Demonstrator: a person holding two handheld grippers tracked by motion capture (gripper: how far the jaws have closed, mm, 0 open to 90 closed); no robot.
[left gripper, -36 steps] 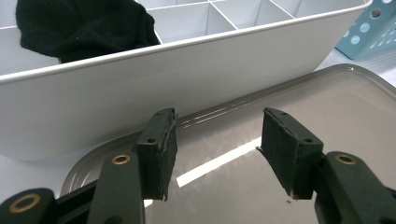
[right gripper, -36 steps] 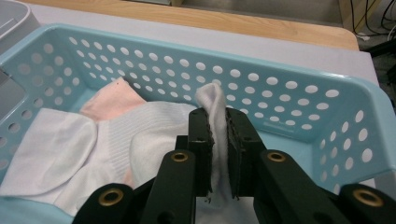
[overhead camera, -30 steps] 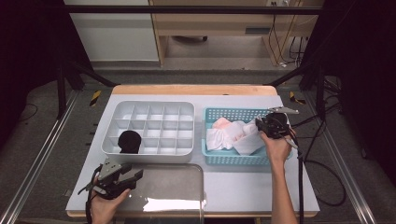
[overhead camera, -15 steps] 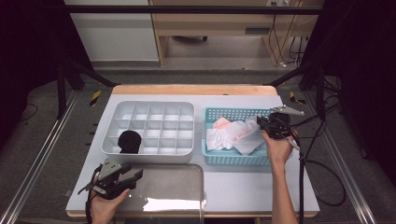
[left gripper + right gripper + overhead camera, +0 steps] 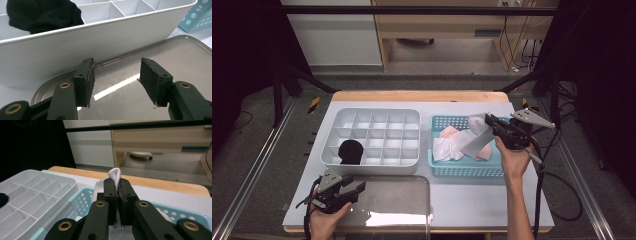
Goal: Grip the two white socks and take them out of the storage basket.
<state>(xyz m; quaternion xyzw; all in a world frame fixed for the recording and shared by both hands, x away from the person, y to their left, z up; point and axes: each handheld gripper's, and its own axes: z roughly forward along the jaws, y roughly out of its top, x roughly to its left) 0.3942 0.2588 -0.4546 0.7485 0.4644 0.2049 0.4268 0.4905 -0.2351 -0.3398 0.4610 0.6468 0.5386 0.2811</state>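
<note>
Right gripper (image 5: 490, 123) is clamped on a white cloth (image 5: 474, 137), lifted above the blue basket (image 5: 467, 170). Left gripper (image 5: 354, 189) rests wide apart over the metal tray (image 5: 397, 200), beside the white organizer (image 5: 371, 165).

My grippers (image 5: 117, 195) are black, with brass-ringed screws, worn pads (image 5: 86, 80), a grey triangular plate and, seemingly, black cables.

One divided tray (image 5: 371, 118), one basket (image 5: 467, 171), one lid (image 5: 394, 202), two tools (image 5: 357, 188).
</note>
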